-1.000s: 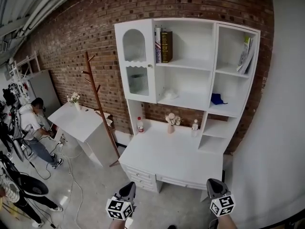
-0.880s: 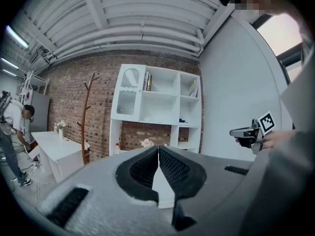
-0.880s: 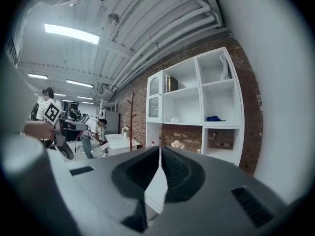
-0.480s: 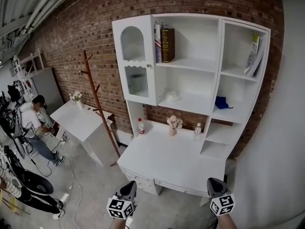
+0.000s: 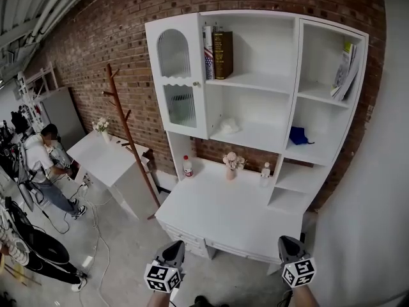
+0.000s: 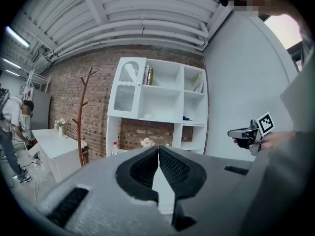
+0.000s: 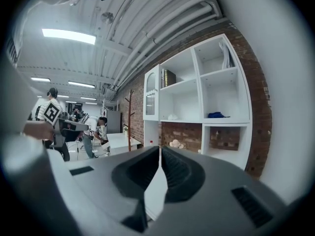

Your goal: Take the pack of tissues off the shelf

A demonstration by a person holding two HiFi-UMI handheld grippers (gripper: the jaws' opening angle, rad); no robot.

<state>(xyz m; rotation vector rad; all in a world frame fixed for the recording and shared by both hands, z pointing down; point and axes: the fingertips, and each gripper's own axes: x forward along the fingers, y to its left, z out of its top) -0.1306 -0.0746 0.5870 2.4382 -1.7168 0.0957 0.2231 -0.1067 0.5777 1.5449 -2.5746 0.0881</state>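
while both grippers are held low in front of the white surface, the fingers of the left gripper and of the right gripper are seen clenched together with nothing between them. the white pack of tissues is found lying on the middle shelf, well apart from both grippers, and a blue cloth is seen in the neighbouring compartment.

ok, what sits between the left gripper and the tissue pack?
In the head view, the white desk stands between the left gripper and the tissue pack, with a small flower vase at its back.
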